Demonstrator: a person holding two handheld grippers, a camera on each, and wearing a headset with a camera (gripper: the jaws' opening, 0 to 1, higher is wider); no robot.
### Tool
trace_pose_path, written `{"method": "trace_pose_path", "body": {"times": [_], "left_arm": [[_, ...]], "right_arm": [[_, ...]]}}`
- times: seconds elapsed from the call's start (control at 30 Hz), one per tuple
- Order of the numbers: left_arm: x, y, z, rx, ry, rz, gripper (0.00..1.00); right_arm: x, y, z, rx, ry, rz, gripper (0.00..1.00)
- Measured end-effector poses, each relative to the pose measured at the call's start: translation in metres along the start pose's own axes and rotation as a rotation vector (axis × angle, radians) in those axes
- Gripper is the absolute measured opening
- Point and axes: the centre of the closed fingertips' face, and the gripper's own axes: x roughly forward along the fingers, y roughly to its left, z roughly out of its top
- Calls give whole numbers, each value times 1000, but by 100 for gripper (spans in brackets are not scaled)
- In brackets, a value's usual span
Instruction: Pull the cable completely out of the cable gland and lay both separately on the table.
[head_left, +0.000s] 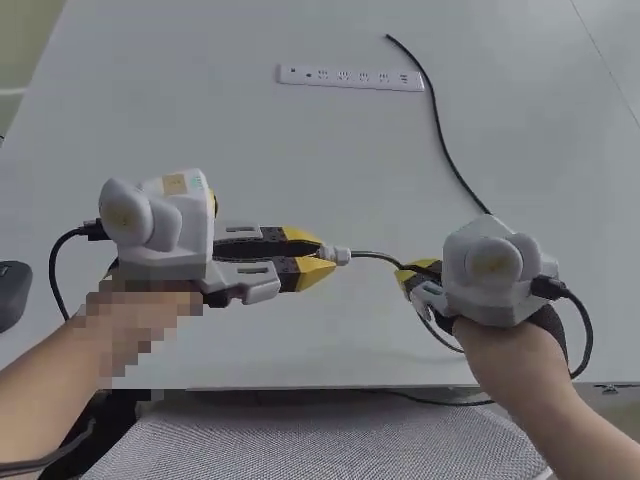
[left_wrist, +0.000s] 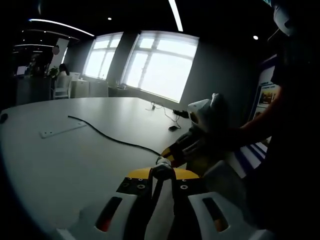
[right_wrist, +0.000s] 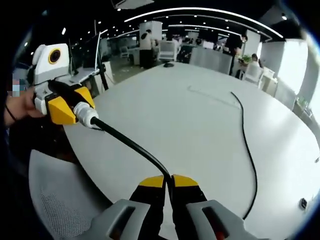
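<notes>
- The left gripper (head_left: 318, 258) is clamping the white gland (head_left: 338, 257) at the tips of its yellow jaws, which are standing narrow around it. In the left gripper view the gland (left_wrist: 162, 170) is sitting right at the jaw tips, probably so its body is braced against the pull.
- The right gripper (head_left: 412, 275) is pinching the black cable (head_left: 375, 258) near the gland, with its jaws almost together on it. In the right gripper view the cable (right_wrist: 135, 147) is rising from the tips and arching over to the gland (right_wrist: 85, 114).
- The two grippers are facing each other in the air above the near edge of the tabletop (head_left: 250, 130). This is likely lining the pull up with the gland's axis rather than bending the cable sideways.
- The cable is sitting in the gland, with a short span showing between the grippers. By my reading the pull-out is not finished, and neither part is lying on the tabletop yet.
- Gripping this close is giving a firm hold, but I expect it is allowing only a short stroke, so a regrasp may be needed.
- A power strip (head_left: 350, 77) and a long black cord (head_left: 440, 130) are lying farther back. I cannot tell whether that cord is the same cable's tail.
</notes>
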Motion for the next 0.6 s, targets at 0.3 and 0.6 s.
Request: {"method": "trace_pose_path", "body": {"times": [0.3,0.6], "left_arm": [[0,-1,-6,7,16,-2,15],[-3,1,-4,7,11,2,15]], "right_arm": [[6,5,-11,43,12,6,0],[5,7,-8,44,-4,20,0]]}}
